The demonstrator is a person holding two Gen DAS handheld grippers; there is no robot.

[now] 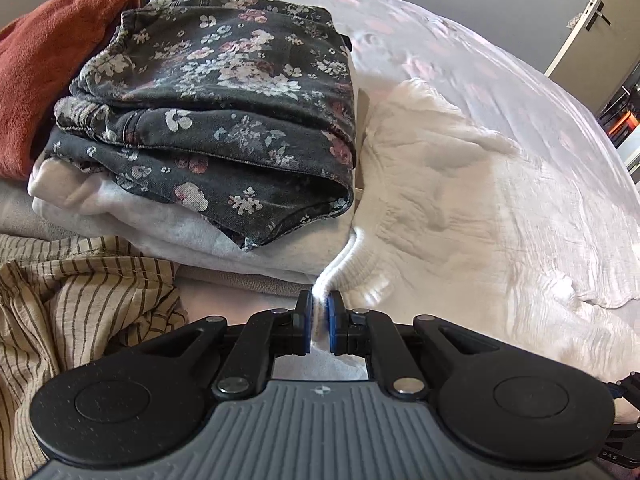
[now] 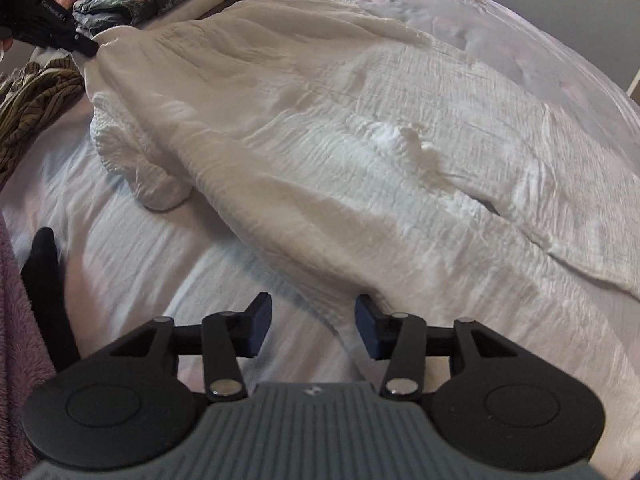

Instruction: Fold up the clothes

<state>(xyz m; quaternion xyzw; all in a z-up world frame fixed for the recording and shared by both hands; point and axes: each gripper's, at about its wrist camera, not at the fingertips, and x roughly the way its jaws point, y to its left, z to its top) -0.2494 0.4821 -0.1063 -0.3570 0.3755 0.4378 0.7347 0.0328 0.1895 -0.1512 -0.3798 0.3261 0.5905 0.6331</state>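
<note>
At the left of the bed sits a loose beige garment with thin dark stripes point(image 1: 60, 304), and beyond it a folded stack topped by dark grey floral-print cloth point(image 1: 216, 112) resting on pale grey folded fabric point(image 1: 160, 224), with a rust-orange fleece point(image 1: 44, 80) behind. Just right of that stack lies the task's thing, a white crinkled cotton garment point(image 2: 320, 128), spread flat on the pale, faintly pink-patterned bedsheet point(image 2: 132, 264).

The left gripper point(image 1: 319, 322) has its jaws pressed together on the garment's ribbed edge at the end near the stack; white cloth shows bunched between the blue pads. It points steeply down at the bed.

From that pinched end the garment's long axis runs away to the right and toward the right wrist camera, widening as it goes. Its near hem passes just past the right-hand pad of the right gripper point(image 2: 314, 328), whose jaws stand spread with only bare sheet between them; nothing is held. This gripper also tilts steeply downward, low over the bed.

The right hand is plainly the nearer one to the free end. Judging from this, the coming move is a short shift right and forward so the hem comes between the jaws, giving a second hold opposite the left one.
</note>
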